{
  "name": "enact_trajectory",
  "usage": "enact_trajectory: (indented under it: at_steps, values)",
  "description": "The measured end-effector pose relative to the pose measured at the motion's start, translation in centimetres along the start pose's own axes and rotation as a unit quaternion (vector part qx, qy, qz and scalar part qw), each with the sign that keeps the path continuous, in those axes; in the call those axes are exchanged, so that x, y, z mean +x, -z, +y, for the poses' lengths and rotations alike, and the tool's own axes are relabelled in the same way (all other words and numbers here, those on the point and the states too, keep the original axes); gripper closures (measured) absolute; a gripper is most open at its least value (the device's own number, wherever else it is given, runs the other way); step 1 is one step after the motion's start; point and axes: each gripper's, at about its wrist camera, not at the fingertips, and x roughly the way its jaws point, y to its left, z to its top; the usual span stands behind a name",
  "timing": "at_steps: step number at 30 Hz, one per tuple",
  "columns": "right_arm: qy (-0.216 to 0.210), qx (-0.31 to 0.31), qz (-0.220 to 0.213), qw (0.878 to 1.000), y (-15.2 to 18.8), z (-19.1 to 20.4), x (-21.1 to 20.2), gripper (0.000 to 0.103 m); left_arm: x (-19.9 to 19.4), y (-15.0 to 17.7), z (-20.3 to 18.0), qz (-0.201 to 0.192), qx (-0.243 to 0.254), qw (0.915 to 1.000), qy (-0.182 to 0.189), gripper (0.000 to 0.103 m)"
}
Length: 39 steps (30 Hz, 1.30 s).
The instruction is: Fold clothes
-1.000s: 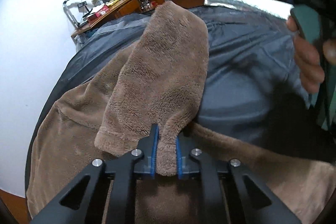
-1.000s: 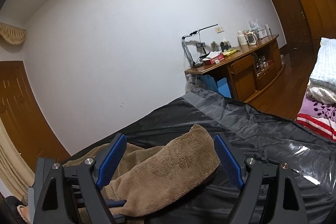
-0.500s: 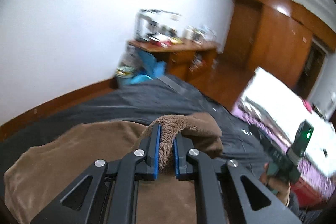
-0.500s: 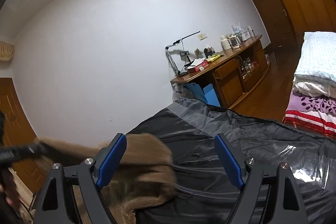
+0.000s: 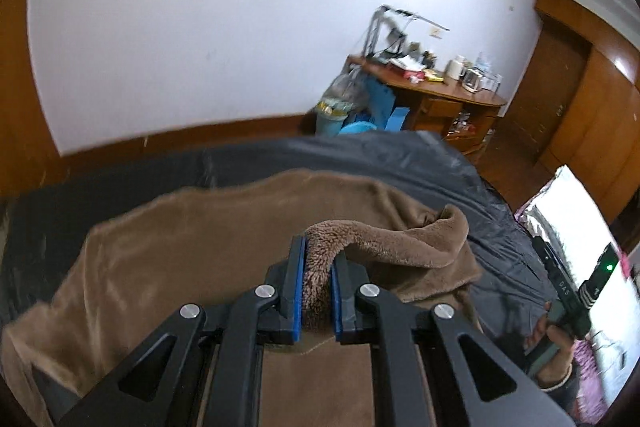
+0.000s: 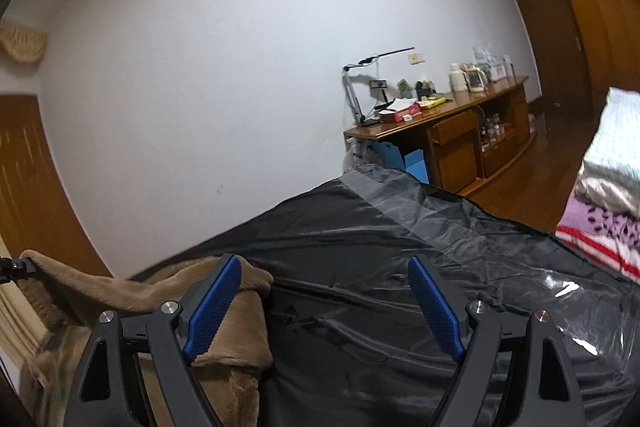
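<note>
While the left gripper (image 5: 318,291) clamps the brown fleece sleeve (image 5: 384,235) | garment body (image 5: 192,247) lies ahead-left of it | right gripper (image 6: 326,307) gapes empty, garment at its left.

L wrist cam sat just behind the left gripper (image 5: 318,287), looking fwd & downward along its fingers, v. close to the brown fleece garment (image 5: 192,247). R wrist cam sat behind the right gripper (image 6: 326,311), aimed flatter across the dark sheet (image 6: 400,267) twd the white wall (image 6: 240,67). Both views shared the garment, sheet, wall & wooden desk (image 6: 460,131).
</note>
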Motion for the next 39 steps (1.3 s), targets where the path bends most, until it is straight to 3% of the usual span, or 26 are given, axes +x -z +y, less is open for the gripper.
enact_trajectory:
  at_steps: [3,17,23,29,34,39]
  values:
    - [-0.002,-0.020,0.009,1.000,0.4,0.9,0.3,0.016,-0.4,1.0,1.7,0.007,-0.027,0.9995,0.012,0.090]
    - [0.000,-0.068,0.043,0.997,1.7,2.9,1.9,0.016,-6.0,1.0,4.8,-0.040,-0.077,0.9947,0.056,0.089]
    - [-0.001,-0.074,0.052,0.996,2.0,3.1,2.3,0.016,-4.5,1.9,8.6,-0.027,-0.133,0.9903,0.027,0.088]
    - [0.001,-0.080,0.055,0.995,2.2,3.3,2.5,0.016,0.7,3.9,15.0,0.029,-0.209,0.9762,-0.050,0.088]
    - [0.003,-0.087,0.060,0.994,2.4,3.6,2.8,0.016,5.0,6.0,16.1,0.075,-0.205,0.9734,-0.070,0.087]
    - [0.002,-0.092,0.063,0.994,2.7,3.8,3.1,0.016,6.5,6.4,16.5,0.074,-0.207,0.9730,-0.071,0.087]
